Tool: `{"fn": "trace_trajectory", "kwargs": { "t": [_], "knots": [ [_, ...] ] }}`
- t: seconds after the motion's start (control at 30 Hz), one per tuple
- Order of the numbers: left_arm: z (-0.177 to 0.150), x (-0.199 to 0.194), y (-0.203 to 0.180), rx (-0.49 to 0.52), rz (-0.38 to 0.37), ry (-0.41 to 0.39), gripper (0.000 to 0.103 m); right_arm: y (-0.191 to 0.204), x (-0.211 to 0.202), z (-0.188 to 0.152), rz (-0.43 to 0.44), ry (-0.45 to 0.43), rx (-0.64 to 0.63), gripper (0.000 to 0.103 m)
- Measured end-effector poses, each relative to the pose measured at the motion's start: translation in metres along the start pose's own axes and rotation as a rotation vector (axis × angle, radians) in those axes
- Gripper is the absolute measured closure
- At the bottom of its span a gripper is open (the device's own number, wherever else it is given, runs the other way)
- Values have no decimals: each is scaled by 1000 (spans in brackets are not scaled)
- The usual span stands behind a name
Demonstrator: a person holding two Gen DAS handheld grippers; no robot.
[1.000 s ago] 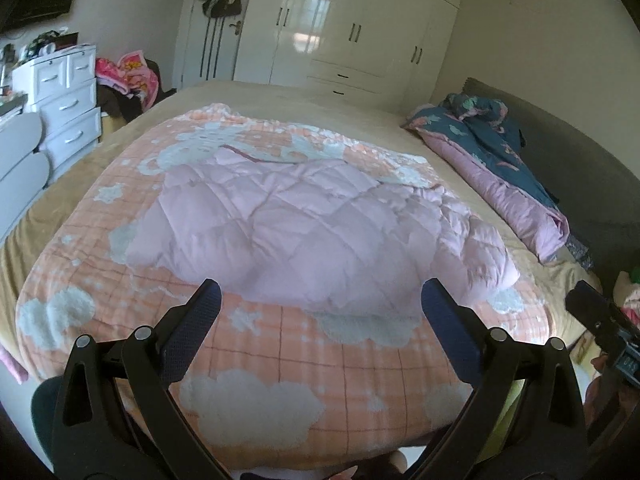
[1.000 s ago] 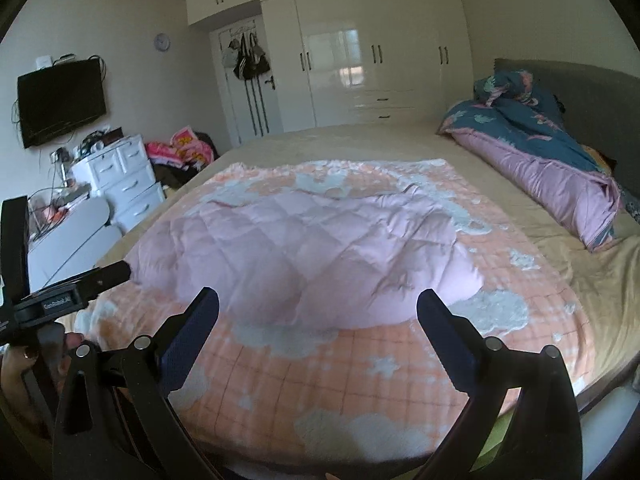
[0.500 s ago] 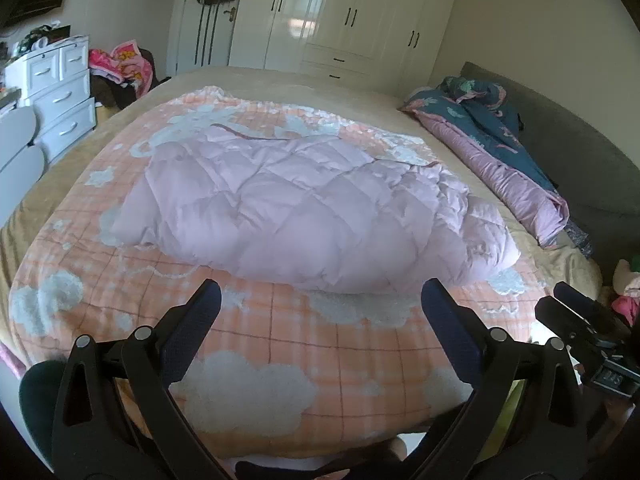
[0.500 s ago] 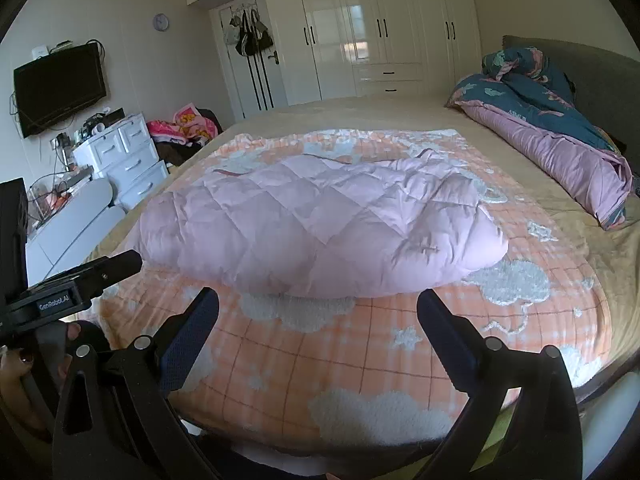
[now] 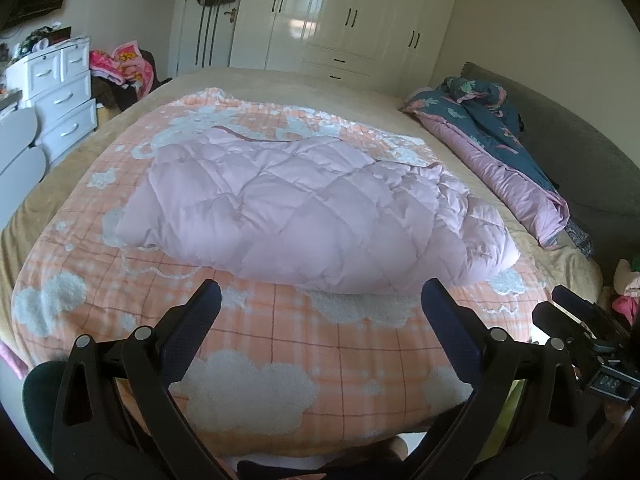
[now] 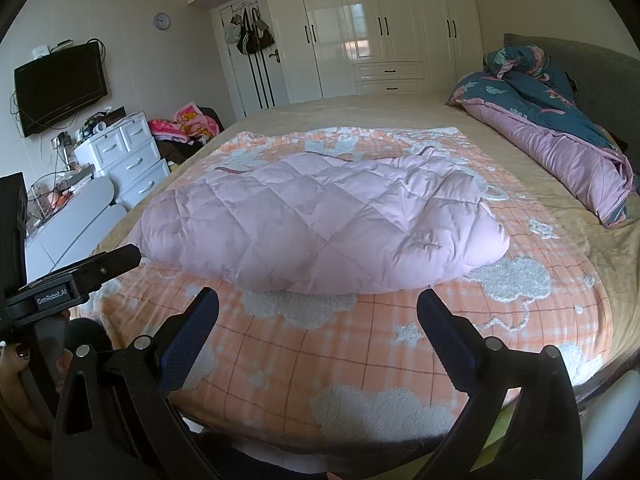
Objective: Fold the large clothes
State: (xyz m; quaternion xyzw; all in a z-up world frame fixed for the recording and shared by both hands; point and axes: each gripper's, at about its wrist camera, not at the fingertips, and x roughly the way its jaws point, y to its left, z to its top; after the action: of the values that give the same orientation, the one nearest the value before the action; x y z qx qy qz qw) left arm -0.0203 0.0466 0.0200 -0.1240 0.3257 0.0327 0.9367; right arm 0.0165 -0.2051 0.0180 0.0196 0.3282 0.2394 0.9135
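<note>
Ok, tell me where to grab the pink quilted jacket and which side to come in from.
Take the pink quilted jacket by its near puffy hem, one gripper toward each end. Come in low from the foot of the bed: that edge faces both open grippers, left gripper and right gripper, and bulges clear of the orange blanket.

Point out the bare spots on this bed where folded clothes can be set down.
Free: the beige sheet between the orange cloud blanket and the wardrobe; the blanket's near strip below the pink quilted garment. Crowded: the headboard side, under the rolled teal and pink duvet. Both grippers, left and right, are open and empty.
</note>
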Motion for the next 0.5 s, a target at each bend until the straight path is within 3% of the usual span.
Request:
{"fn": "trace_trajectory", "kwargs": {
  "t": [0.5],
  "knots": [
    [-1, -1, -1, 16, -5, 8, 9, 1, -1, -2, -2, 2, 5, 4]
  ]
}}
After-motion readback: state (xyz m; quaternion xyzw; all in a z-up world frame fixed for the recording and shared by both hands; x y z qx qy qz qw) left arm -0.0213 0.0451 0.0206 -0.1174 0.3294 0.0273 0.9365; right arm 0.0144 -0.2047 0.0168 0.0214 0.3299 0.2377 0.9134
